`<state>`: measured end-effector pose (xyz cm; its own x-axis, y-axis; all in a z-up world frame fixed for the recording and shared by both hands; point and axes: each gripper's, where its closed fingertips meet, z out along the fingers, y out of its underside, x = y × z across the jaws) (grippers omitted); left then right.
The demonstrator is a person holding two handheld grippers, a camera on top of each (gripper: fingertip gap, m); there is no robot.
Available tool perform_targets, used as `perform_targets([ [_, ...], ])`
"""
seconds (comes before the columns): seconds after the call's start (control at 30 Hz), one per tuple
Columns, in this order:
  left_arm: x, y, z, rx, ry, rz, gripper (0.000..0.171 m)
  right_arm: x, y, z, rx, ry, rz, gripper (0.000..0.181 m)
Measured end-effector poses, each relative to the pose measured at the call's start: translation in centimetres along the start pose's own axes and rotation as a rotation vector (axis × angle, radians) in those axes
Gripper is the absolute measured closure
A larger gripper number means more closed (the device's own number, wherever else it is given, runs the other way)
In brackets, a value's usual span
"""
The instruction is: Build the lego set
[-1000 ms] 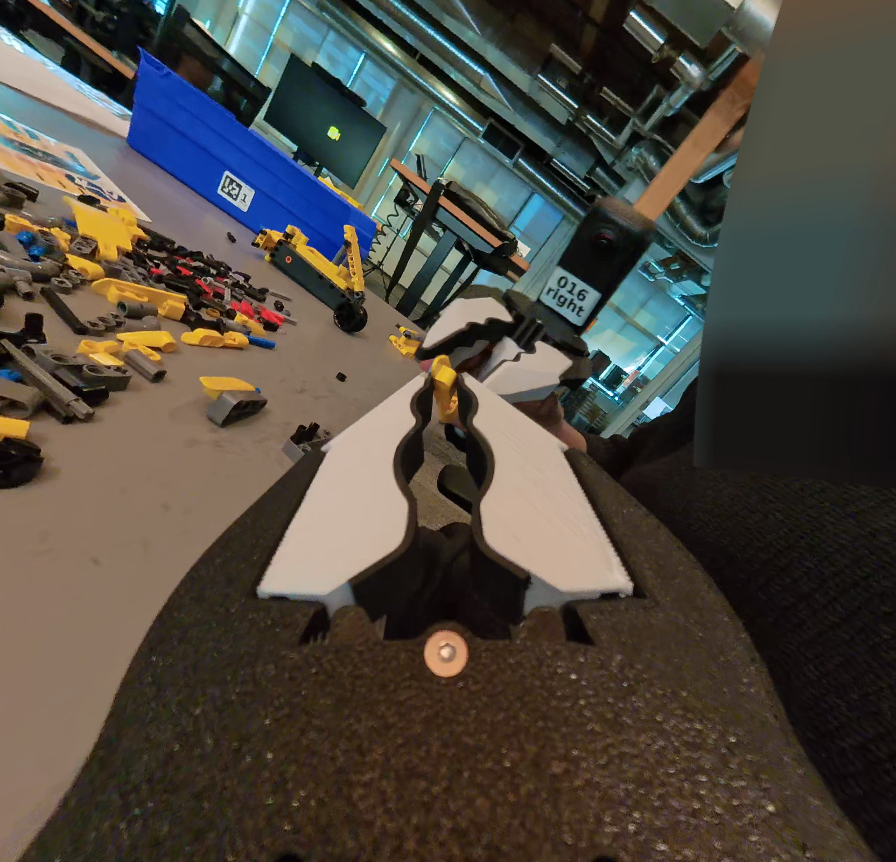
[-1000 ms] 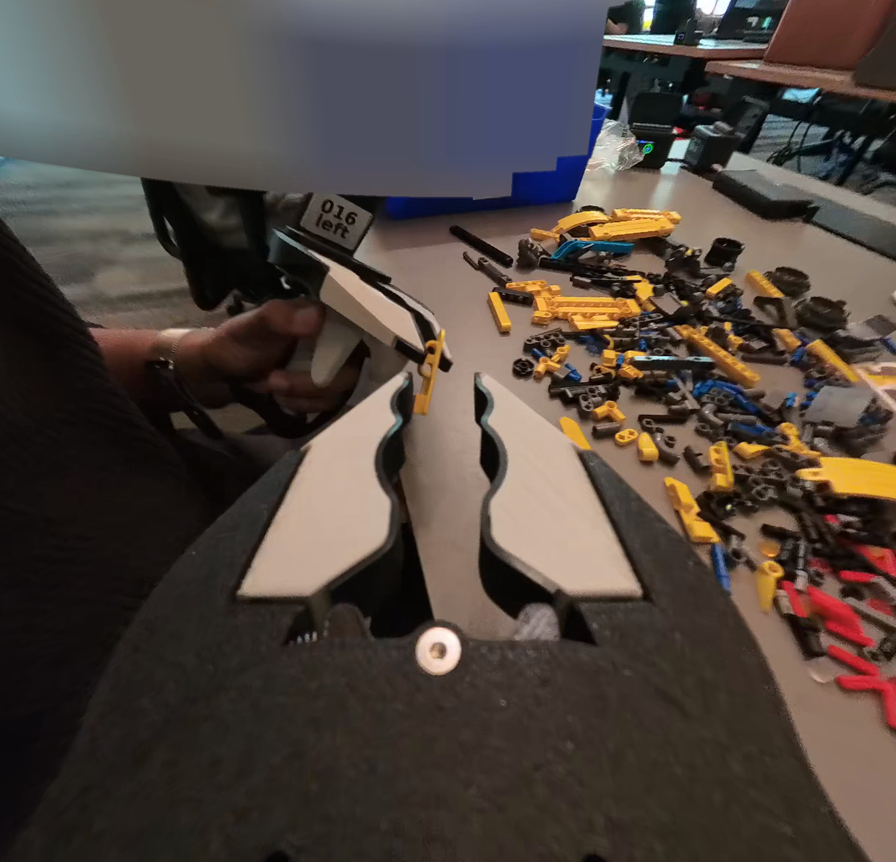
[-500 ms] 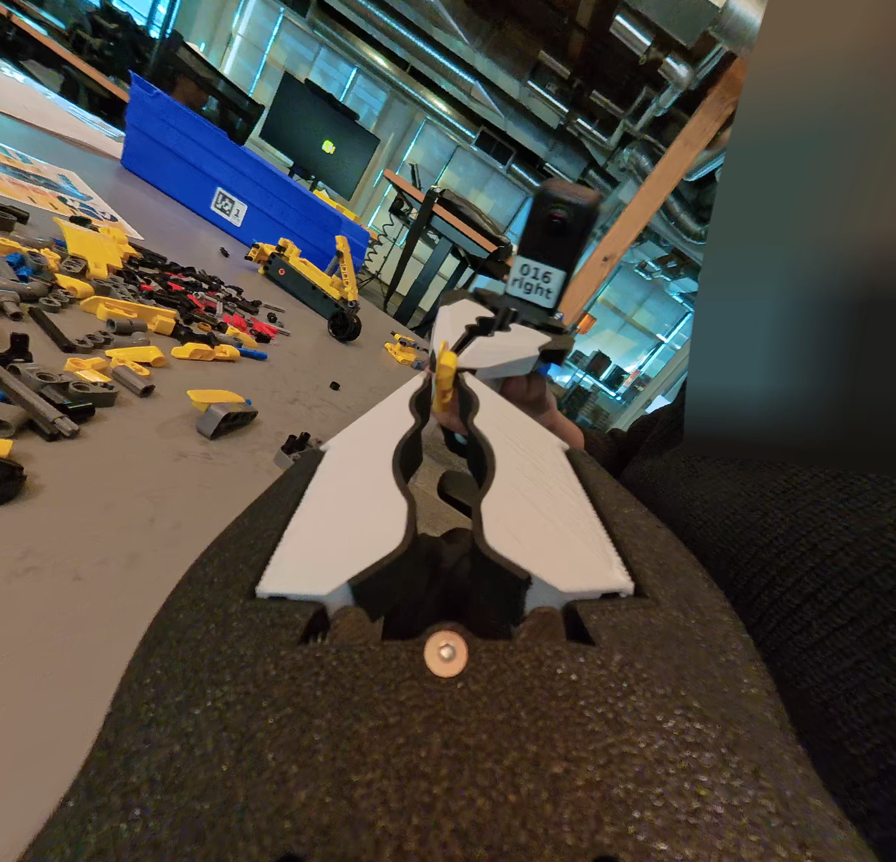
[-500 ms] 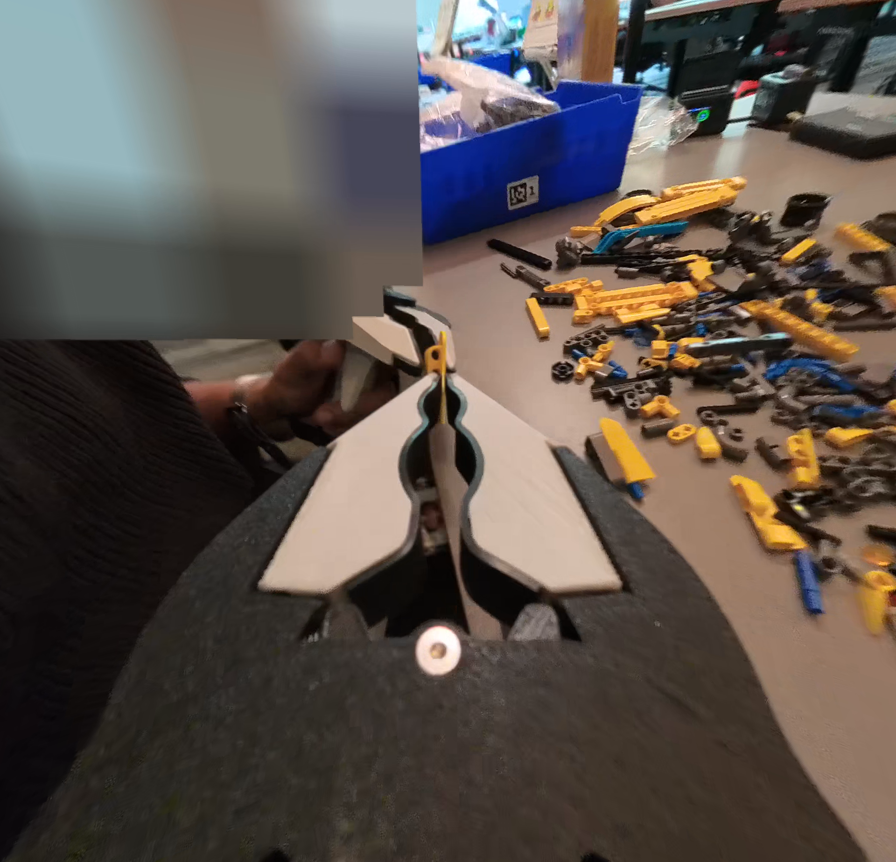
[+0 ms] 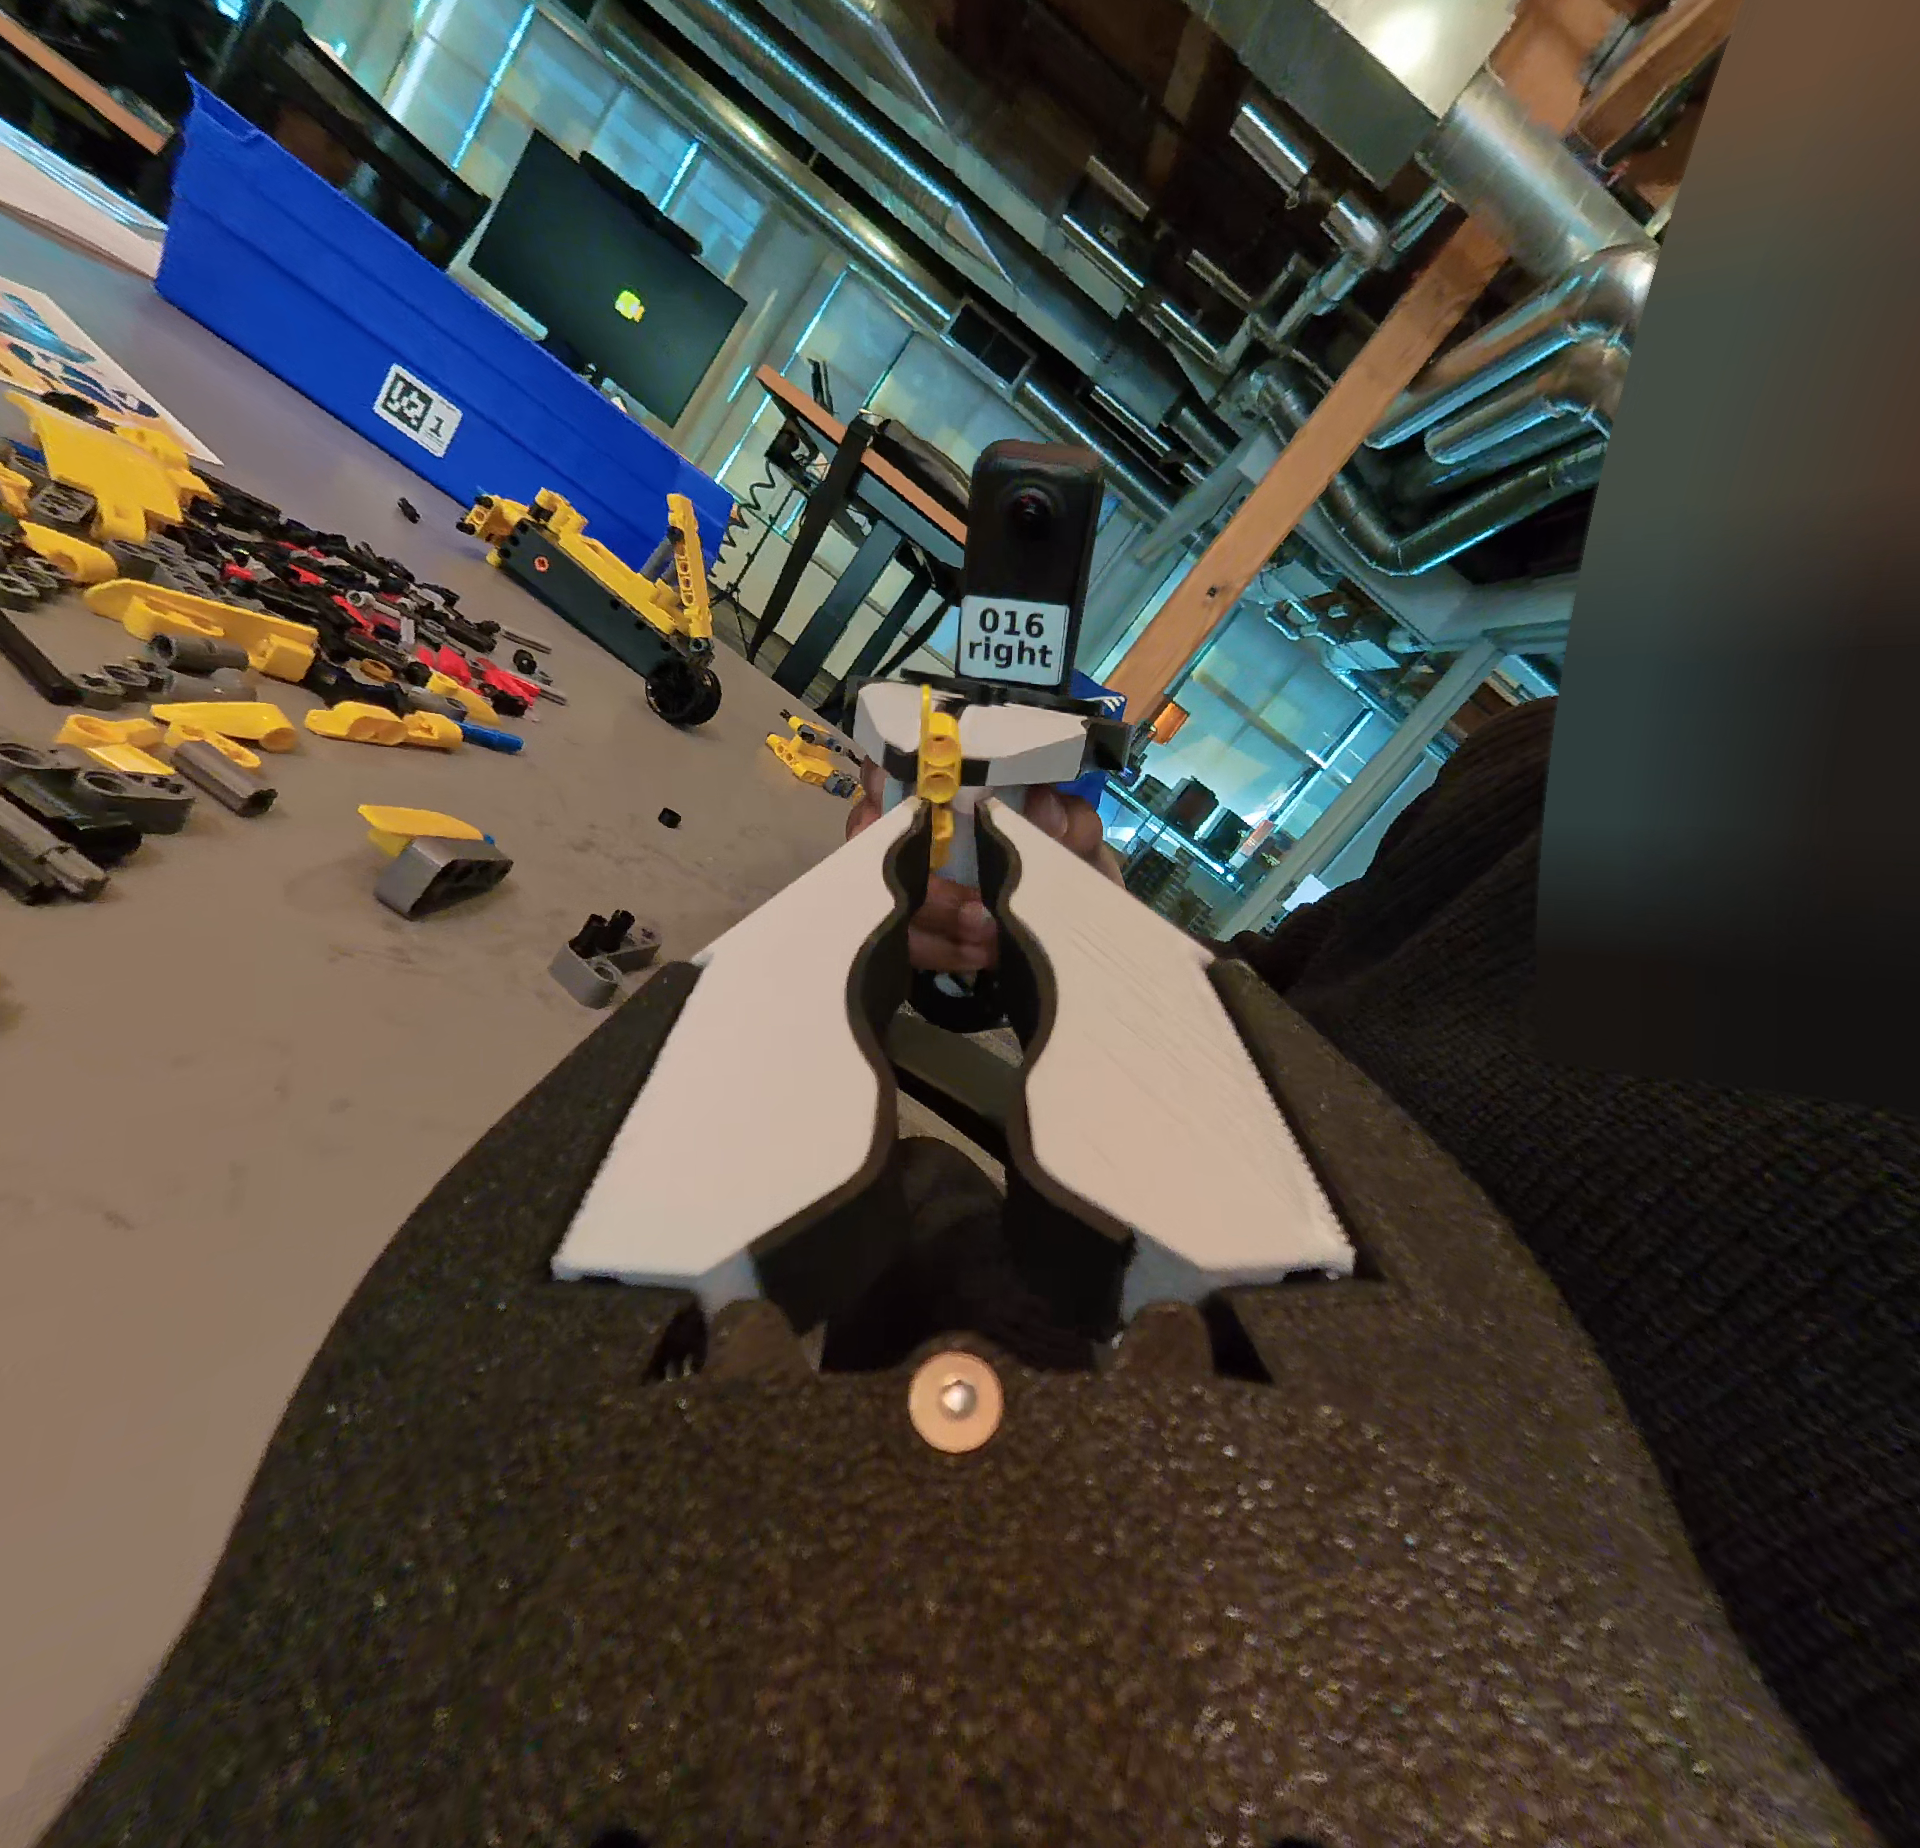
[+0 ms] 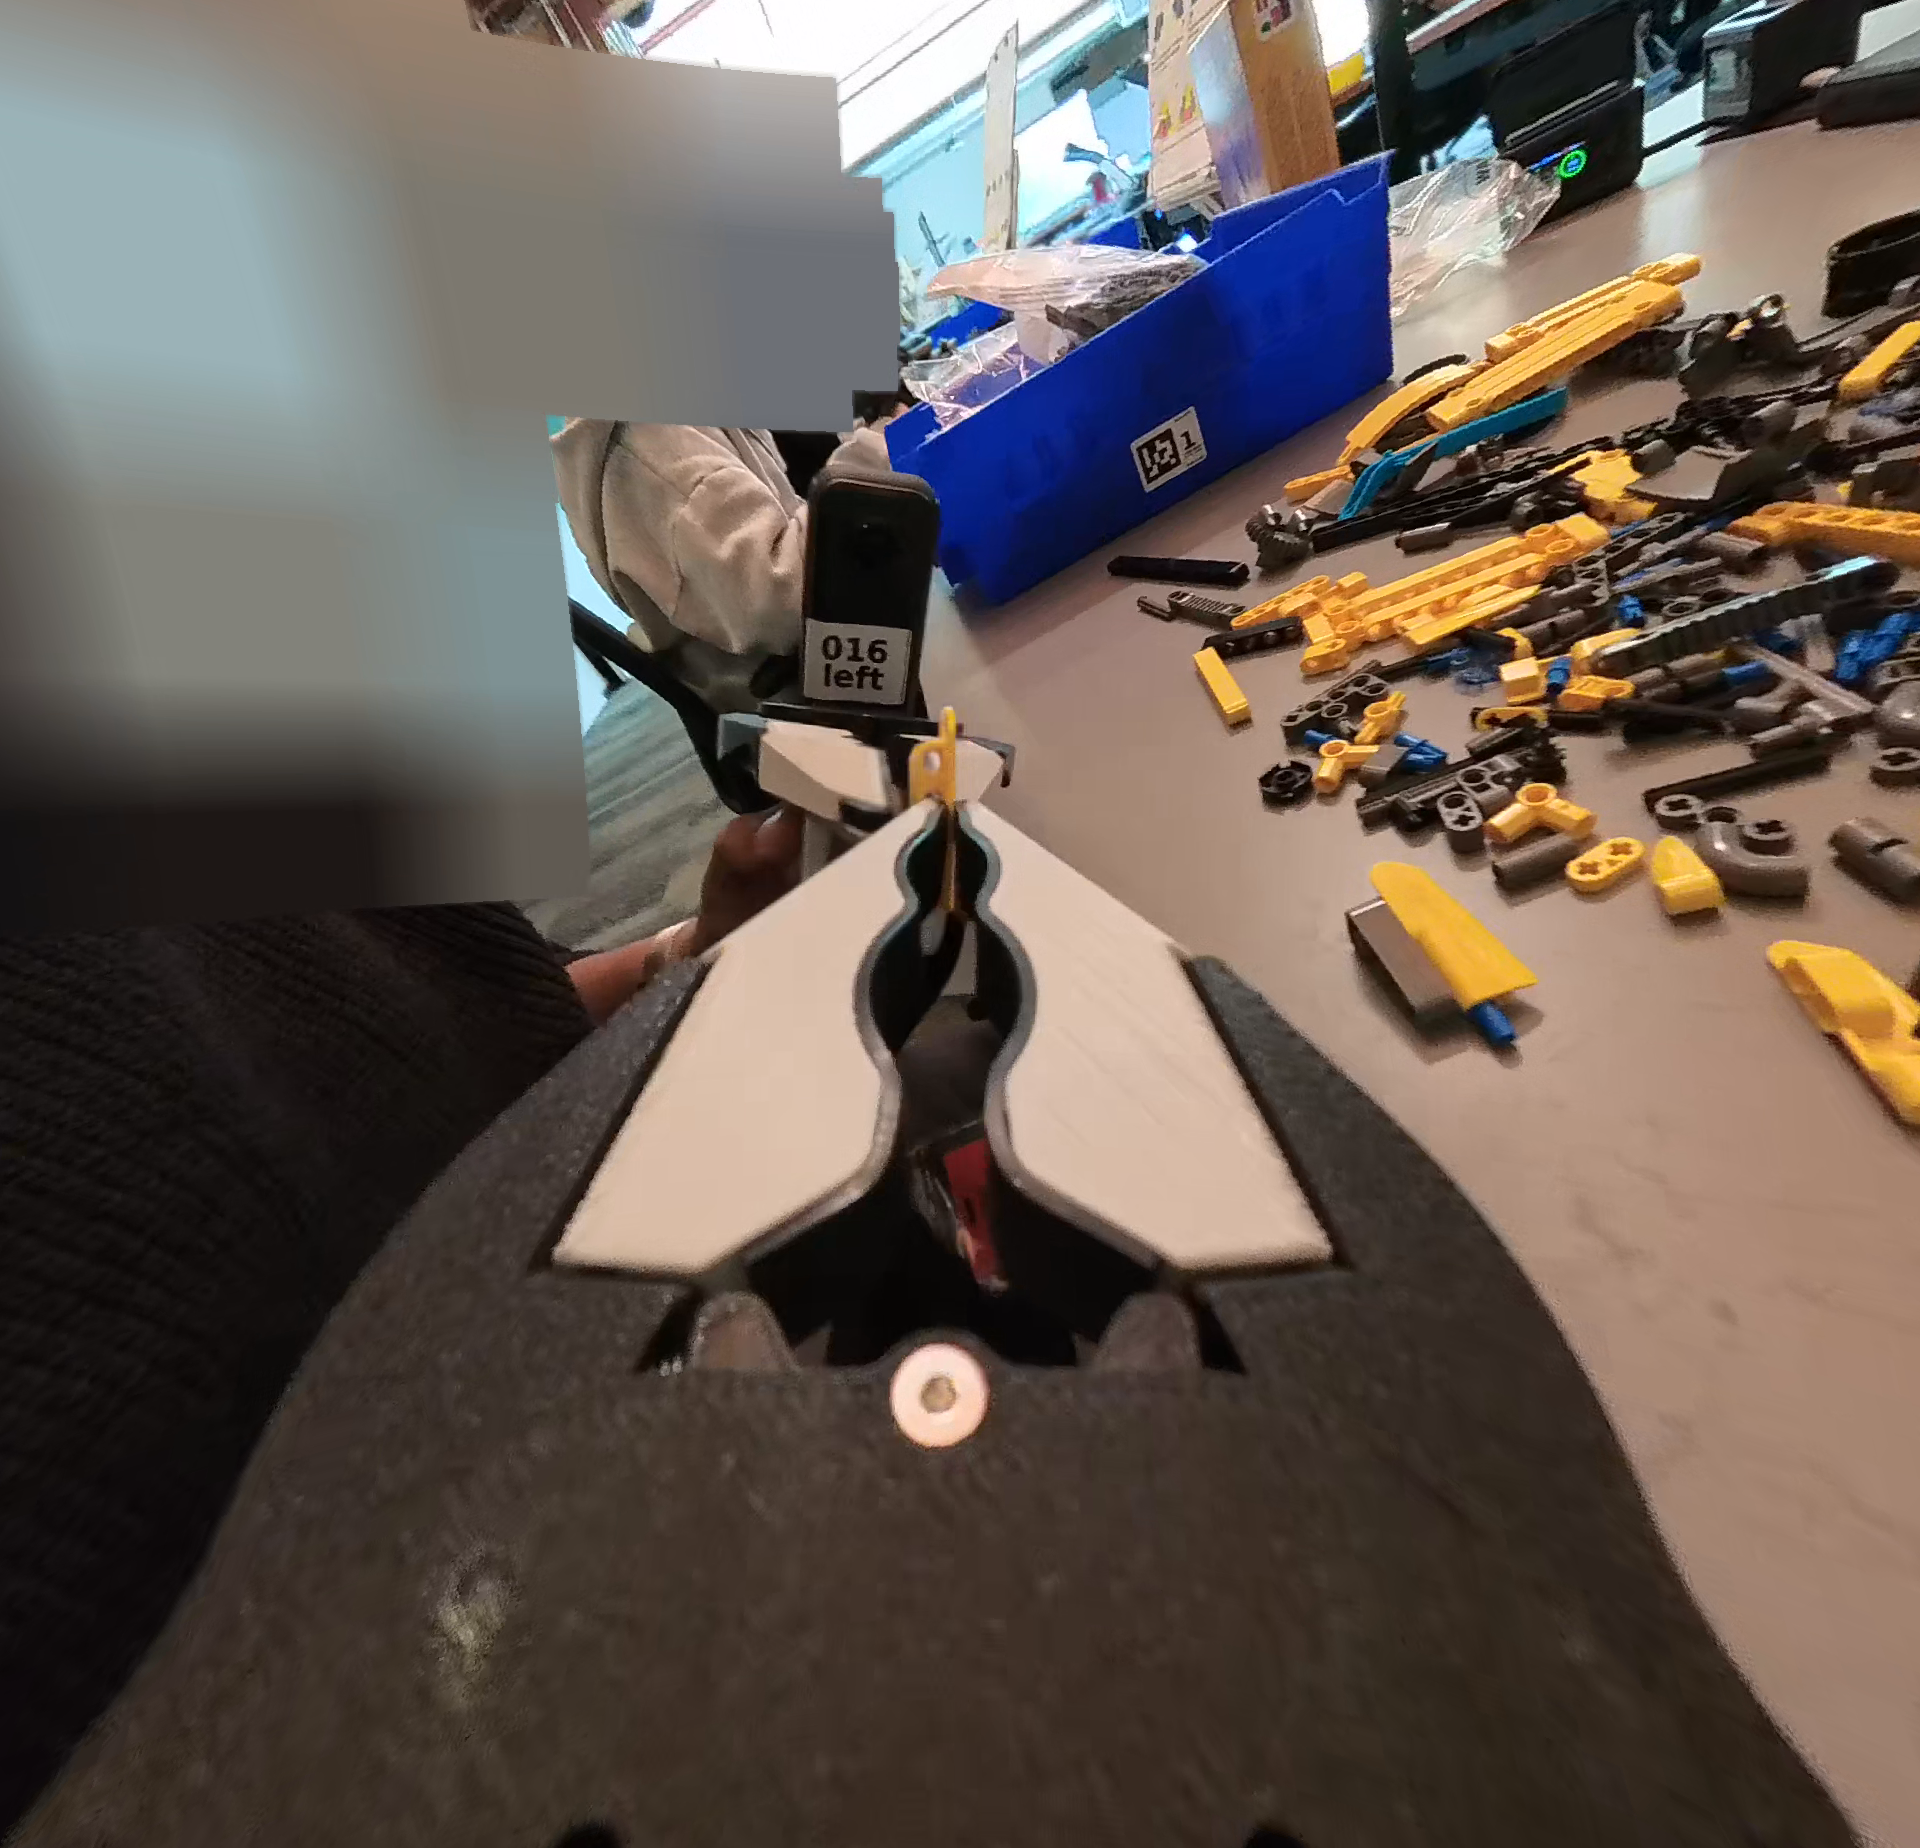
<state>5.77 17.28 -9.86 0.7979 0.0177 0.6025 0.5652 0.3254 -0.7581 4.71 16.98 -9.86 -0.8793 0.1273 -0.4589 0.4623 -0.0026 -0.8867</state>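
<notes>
Two grippers meet tip to tip above the near edge of the grey table [image 5: 260, 1019], both pinched on one small yellow beam with pin holes [image 5: 940, 759]. In the left wrist view the left gripper [image 5: 948, 824] has its white fingers [image 5: 769, 1060] drawn narrow, tips nipping the lower end of the beam; the right gripper [image 5: 951, 749] faces it head-on just beyond, clamped on the upper part. The right wrist view agrees: the right gripper [image 6: 943, 811] is closed thin on the beam [image 6: 940, 770], which stands upright and rises past its tips into the left gripper [image 6: 914, 775] opposite. Gripping it from both ends, clear of the table, probably steadies so thin a part for a hand-over or a re-grip, though which cannot be told.

Each tool points level at the other, and a hand [image 6: 748, 853] wraps the left handle under its black camera [image 6: 868, 562]; dark knit sleeves [image 6: 208, 1123] lie alongside.

Left of the left gripper, well apart, loose yellow, black, red and grey building pieces [image 5: 239, 635] are scattered over the table, with a grey-and-yellow wedge piece [image 5: 436, 858] nearest and a part-built yellow wheeled model [image 5: 613, 593] farther off before a blue bin [image 5: 312, 312]. To the right gripper's right lie the same pieces [image 6: 1558, 655].
</notes>
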Motion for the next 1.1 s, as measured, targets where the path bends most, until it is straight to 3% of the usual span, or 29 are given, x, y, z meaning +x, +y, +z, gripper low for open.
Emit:
perform_targets([
  [0.53,-0.5,0.2,0.3,-0.001,-0.047,-0.001,0.156,-0.3,-0.3,0.1,0.059,-0.003,0.03,0.181],
  [0.77,0.0,0.1,0.3,-0.001,-0.036,0.01,0.166,-0.3,-0.4,0.2,0.09,-0.025,0.06,0.181],
  [0.87,0.2,0.1,0.2,-0.008,-0.024,0.003,0.166,-0.5,-1.1,0.0,0.134,-0.059,0.085,0.164],
  [1.1,0.5,0.7,0.5,-0.042,0.003,-0.019,0.166,-1.3,-0.9,0.3,0.081,-0.12,0.085,0.167],
])
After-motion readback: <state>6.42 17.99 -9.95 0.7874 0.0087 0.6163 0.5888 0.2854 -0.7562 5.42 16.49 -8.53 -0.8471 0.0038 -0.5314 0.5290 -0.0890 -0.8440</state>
